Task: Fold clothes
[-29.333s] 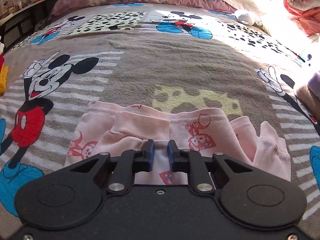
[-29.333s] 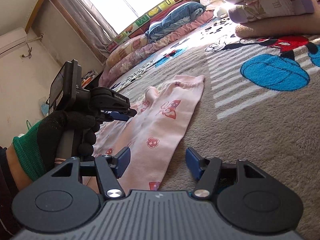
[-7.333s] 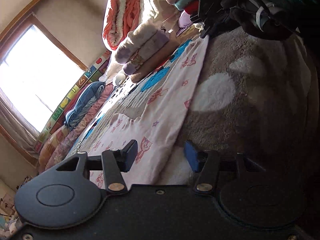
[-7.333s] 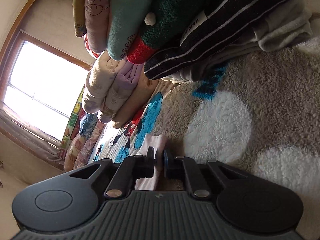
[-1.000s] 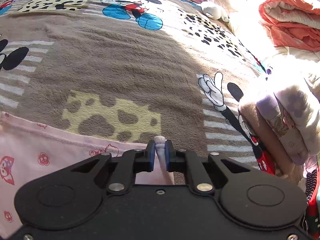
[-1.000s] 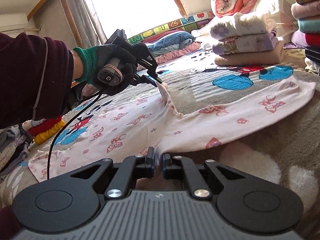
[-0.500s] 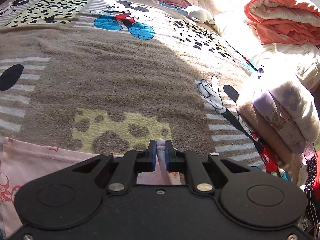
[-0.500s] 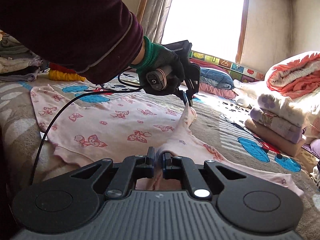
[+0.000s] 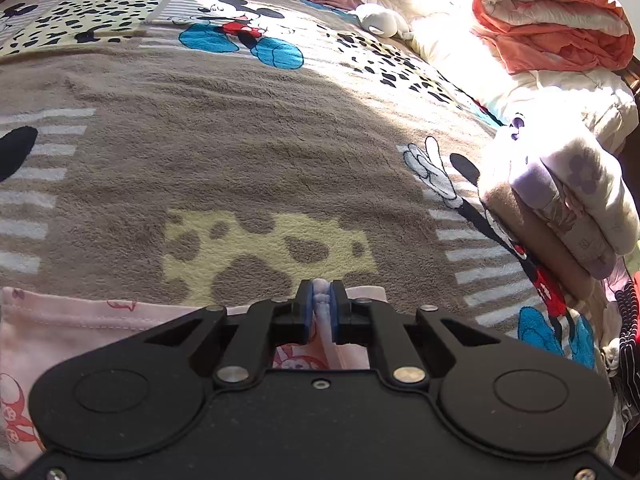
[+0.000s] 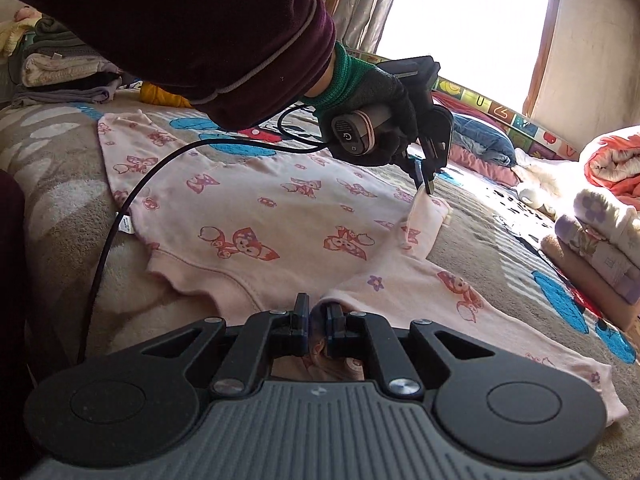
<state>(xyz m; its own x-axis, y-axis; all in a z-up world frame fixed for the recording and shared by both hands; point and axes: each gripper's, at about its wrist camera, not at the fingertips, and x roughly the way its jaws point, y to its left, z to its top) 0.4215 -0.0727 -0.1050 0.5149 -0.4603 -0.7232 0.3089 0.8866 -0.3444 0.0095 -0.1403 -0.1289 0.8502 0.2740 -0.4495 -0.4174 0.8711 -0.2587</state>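
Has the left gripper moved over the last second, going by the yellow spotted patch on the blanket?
Yes. The left gripper, shut on the pink garment, has advanced toward the yellow spotted patch: the patch now sits lower and closer to its fingertips in the left wrist view.

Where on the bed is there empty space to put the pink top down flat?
The widest bare patch is the brown blanket beyond the left claw, between the pink top and the pillows at the head. It is crowded on the right, where folded blankets are stacked. The right claw also pinches the top.
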